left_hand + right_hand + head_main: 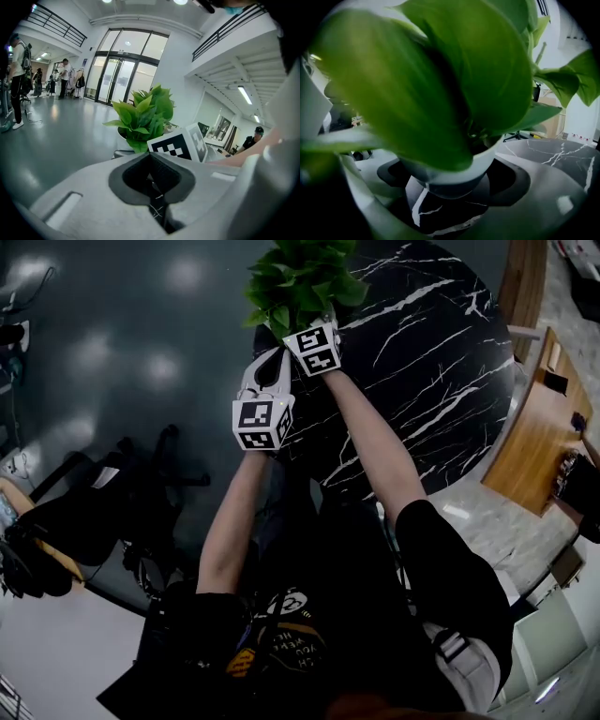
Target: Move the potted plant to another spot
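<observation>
The potted plant [300, 276], with broad green leaves in a white pot [454, 176], stands at the near-left edge of the round black marble table [431, 352]. My right gripper [309, 332] reaches under the leaves, and its jaws are closed on the pot's sides [450, 190]. Leaves fill most of the right gripper view. My left gripper [272, 371] hangs just left of the right one, off the table edge, shut with nothing in it [151, 161]. From the left gripper view the plant [143, 117] lies ahead, behind the right gripper's marker cube [180, 143].
A wooden desk [539, 437] stands right of the table. A black office chair [141, 488] sits on the dark floor at the left. People [18, 84] stand far off near glass doors [122, 70].
</observation>
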